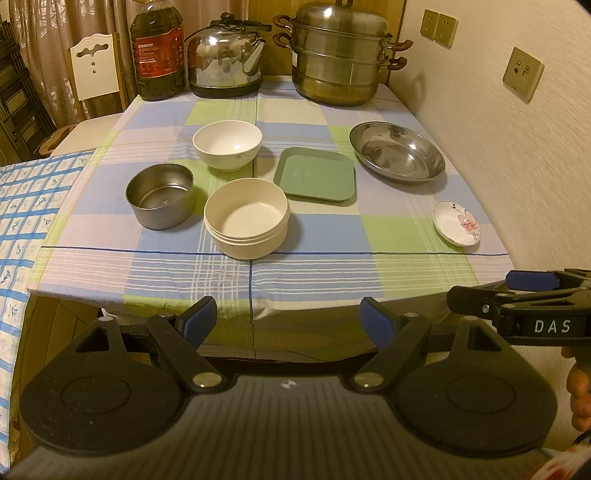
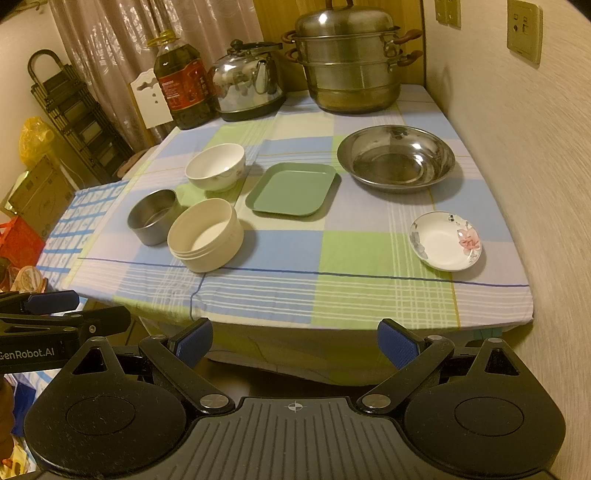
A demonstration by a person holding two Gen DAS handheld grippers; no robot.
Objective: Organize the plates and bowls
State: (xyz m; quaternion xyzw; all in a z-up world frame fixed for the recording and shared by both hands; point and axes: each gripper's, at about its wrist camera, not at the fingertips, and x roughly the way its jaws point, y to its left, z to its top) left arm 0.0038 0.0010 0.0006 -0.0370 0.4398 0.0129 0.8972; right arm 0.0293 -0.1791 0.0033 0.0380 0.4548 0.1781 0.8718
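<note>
Checked cloth on table point(image 1: 332, 266), wall at frame right. Both tongs, left point(image 1: 288, 321) and right point(image 2: 295, 341), wide, empty; lettering "DAS", "GenRobot.AI".

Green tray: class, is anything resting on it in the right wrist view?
No. The green tray lies bare on the checked tablecloth, with the white bowl standing apart from it.

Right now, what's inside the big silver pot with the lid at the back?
I can't tell. The steamer pot has its lid on, so the inside is hidden. Only its shiny outside and brown handles show.
</note>
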